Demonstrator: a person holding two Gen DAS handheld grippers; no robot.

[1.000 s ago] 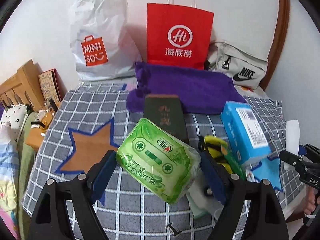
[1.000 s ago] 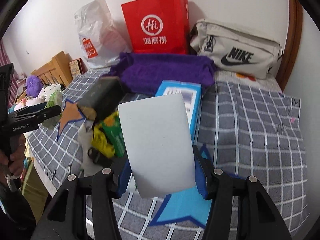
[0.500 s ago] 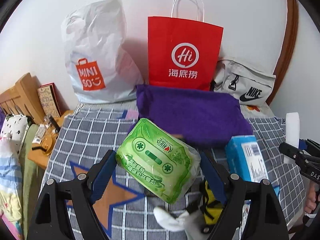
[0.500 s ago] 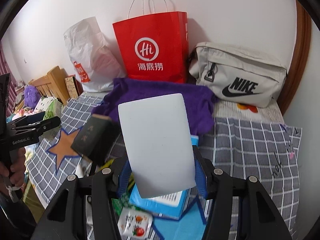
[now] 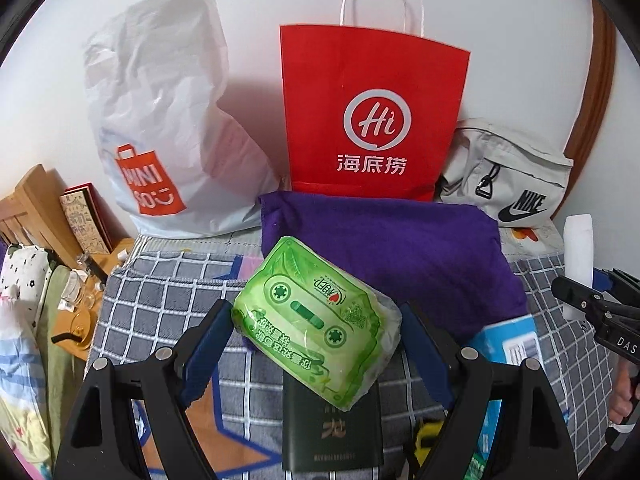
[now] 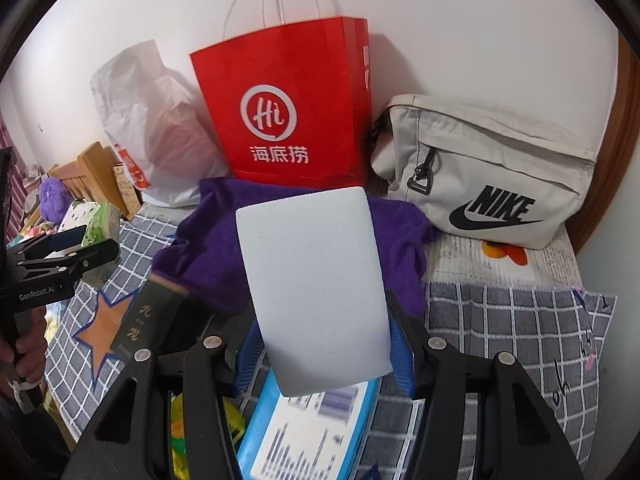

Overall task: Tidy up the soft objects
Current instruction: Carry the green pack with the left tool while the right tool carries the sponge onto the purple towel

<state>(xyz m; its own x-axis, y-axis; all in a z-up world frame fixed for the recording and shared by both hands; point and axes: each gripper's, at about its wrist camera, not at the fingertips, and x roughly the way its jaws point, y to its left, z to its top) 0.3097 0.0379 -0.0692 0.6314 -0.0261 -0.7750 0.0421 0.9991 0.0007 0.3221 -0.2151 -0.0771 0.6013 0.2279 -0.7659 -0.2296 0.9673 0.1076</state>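
My left gripper (image 5: 316, 320) is shut on a green tissue pack (image 5: 316, 324) and holds it above the checked blanket, in front of a purple towel (image 5: 400, 248). My right gripper (image 6: 320, 332) is shut on a white sponge block (image 6: 316, 288) held upright above a blue box (image 6: 308, 436). The right gripper with the white block also shows at the right edge of the left wrist view (image 5: 580, 296). The left gripper shows at the left of the right wrist view (image 6: 60, 256). The purple towel (image 6: 208, 248) lies before the red paper bag (image 6: 288, 108).
A red paper bag (image 5: 372, 120), a white Miniso plastic bag (image 5: 160, 128) and a grey Nike pouch (image 5: 508, 176) stand along the wall. A dark green box (image 5: 332, 432) and a blue box (image 5: 508, 344) lie on the checked blanket (image 5: 160, 292). A wooden nightstand (image 5: 80, 320) is at the left.
Both grippers have risen and moved forward toward the bags at the wall, each still holding its object. The clutter on the blanket has dropped lower in both views.
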